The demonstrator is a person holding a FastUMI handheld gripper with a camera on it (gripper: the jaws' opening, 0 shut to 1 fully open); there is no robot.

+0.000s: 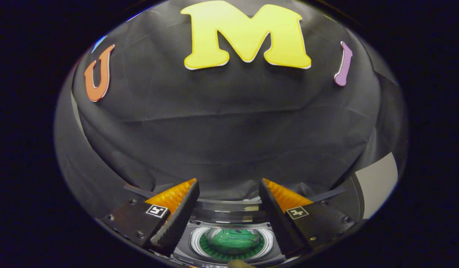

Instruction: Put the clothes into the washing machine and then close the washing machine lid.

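hovering above the washing machine [229, 229], the gripper [228, 186] had its fingers spread wide apart with nothing between them. low in the gap between the fingers, the machine's round drum opening showed, and green clothes [235, 240] lay inside it. the lid seemed raised at the far side of the opening, though its exact position was hard to tell. judging from this, the loading looked done and closing the lid remained. to do that well, the gripper would need to reach the lid's far edge, catch it squarely, and bring it down evenly without snagging cloth.
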